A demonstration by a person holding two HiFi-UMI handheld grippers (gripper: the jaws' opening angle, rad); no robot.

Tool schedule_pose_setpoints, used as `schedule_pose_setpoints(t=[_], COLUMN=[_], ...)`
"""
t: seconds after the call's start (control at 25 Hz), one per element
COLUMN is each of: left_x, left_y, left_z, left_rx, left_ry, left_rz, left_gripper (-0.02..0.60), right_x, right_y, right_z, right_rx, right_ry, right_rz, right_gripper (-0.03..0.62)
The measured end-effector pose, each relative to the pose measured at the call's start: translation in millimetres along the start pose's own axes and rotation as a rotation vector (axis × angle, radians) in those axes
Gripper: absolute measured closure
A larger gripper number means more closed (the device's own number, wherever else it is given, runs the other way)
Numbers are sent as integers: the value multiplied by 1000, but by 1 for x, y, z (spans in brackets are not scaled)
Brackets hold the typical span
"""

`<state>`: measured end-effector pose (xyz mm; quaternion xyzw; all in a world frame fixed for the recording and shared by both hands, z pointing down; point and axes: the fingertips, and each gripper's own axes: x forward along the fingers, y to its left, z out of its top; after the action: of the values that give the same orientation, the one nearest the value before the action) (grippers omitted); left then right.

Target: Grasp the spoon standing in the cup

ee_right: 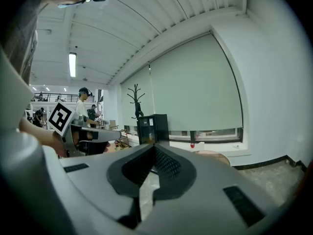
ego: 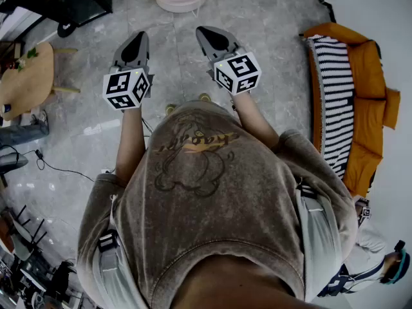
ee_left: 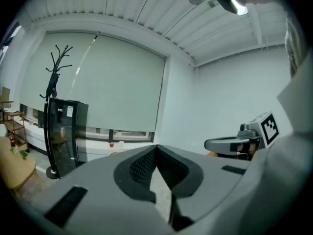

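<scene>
While holding left tool (ego: pixel 136 44) and right tool (ego: pixel 212 38) shut and empty, with spoon and cup nowhere in view, locate them and open first, or risk toppling the cup.

We see soft, even daylight, a ceiling lamp (ee_right: pixel 72 65) glowing, and fisheye bending with dark corners.

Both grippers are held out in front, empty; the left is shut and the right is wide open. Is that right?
No: the right gripper is shut too. The right gripper view shows its jaws meeting at the tips. The rest stands: both are held out in front, empty, and the left gripper is shut.
</scene>
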<state>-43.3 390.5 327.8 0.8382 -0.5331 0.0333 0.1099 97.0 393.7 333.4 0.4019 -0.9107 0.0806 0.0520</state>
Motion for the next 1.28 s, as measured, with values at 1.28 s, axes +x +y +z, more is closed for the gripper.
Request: schedule_pose_setpoints(t=[1.28], left_x=[-30], left_y=[41], left_z=[-12], left_rx=[55], left_ry=[25], left_rz=[-117], left_gripper=[566], right_x=[6], right_y=[64], right_z=[-38], right_rx=[36], right_ry=[15], right_rz=[-67], right_gripper=[577])
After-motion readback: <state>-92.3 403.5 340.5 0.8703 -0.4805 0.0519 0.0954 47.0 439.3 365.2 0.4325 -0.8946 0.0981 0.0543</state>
